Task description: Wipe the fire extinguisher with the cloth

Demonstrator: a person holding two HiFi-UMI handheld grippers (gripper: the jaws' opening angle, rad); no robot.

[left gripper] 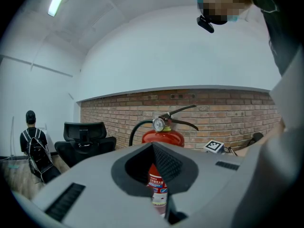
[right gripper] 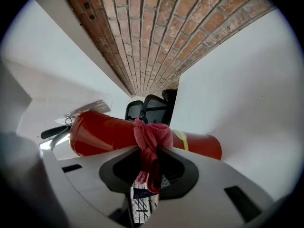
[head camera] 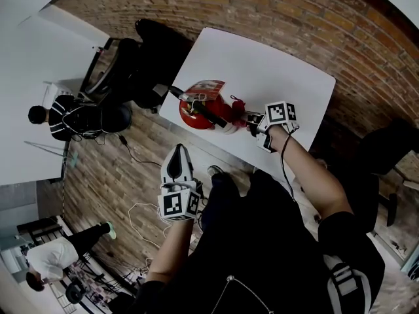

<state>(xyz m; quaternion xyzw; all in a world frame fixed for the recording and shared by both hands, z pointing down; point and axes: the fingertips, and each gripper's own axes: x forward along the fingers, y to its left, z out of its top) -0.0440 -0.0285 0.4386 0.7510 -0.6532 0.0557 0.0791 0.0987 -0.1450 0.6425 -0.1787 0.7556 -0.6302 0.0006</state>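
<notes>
A red fire extinguisher (head camera: 196,114) with a black handle and hose stands on the white table (head camera: 275,70). My right gripper (head camera: 251,120) is shut on a pink-red cloth (head camera: 237,105) and holds it against the cylinder's right side. In the right gripper view the cloth (right gripper: 152,137) bunches between the jaws of my right gripper (right gripper: 149,175) and touches the extinguisher's red body (right gripper: 102,132). My left gripper (head camera: 177,154) hangs off the table's near edge, shut and holding nothing. It (left gripper: 159,199) points at the extinguisher (left gripper: 163,137) from a short distance.
A black office chair (head camera: 141,64) stands left of the table. One person (head camera: 65,116) stands at the left and another (head camera: 52,254) at the lower left. Cables (head camera: 141,211) lie on the brick-patterned floor. A brick wall (left gripper: 228,122) runs behind the table.
</notes>
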